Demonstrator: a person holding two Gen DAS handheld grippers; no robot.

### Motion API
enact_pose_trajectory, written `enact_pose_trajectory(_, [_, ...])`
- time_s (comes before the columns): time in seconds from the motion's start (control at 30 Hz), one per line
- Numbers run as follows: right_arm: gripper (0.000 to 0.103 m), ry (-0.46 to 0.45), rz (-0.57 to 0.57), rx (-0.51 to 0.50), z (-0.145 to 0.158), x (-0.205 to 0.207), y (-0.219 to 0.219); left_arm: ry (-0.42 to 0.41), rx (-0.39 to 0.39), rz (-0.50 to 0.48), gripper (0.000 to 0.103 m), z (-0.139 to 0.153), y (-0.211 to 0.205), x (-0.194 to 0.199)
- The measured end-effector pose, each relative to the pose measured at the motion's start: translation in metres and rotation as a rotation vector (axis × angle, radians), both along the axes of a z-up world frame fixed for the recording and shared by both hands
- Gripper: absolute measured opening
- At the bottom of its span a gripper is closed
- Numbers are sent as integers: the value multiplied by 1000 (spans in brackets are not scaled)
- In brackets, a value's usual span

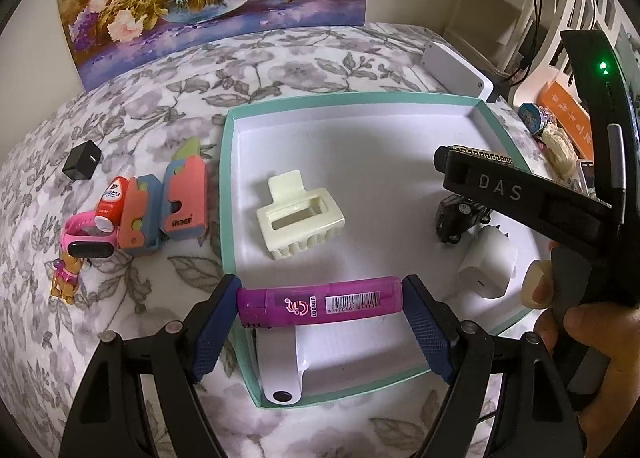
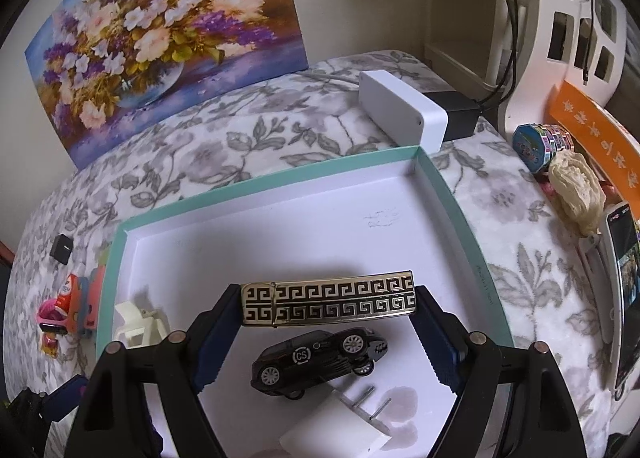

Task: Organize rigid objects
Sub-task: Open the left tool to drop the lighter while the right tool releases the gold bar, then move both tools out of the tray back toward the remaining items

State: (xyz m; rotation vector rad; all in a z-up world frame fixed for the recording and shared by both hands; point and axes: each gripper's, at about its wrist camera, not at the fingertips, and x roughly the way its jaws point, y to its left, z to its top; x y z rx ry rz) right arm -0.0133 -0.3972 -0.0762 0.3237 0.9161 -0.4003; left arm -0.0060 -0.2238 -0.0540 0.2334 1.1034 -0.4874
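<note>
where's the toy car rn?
In the right wrist view the black toy car lies tipped on its side inside the teal-rimmed tray, just below the gold-patterned lighter and above the white charger plug.

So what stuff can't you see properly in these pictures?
- Small figurine, left wrist view: too small to identify.
- White object under the purple lighter, left wrist view: partly covered.
- Phone, right wrist view: cut by the edge.
- Gold-patterned lighter, left wrist view: mostly hidden by the right gripper.
</note>
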Motion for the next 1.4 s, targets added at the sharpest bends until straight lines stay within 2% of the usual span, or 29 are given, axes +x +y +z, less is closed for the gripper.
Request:
enact_pose_trajectory(0.57, [86,24,-10,14,-9,1,-3,15,6,-24,83,-6,-2,1])
enact_pose_trajectory(0.97, [98,28,-7,16,-13,0,-1,16,10,-48,83,-7,-5,0])
enact_pose_trajectory(1.1, [103,23,-10,15,-12,-1,-1,-8,19,-60,95,-5,-7,-2])
enact_pose_trajectory(1.4, [103,20,-37,31,-14,-4,-5,-51,-8,2,95,4,4,7])
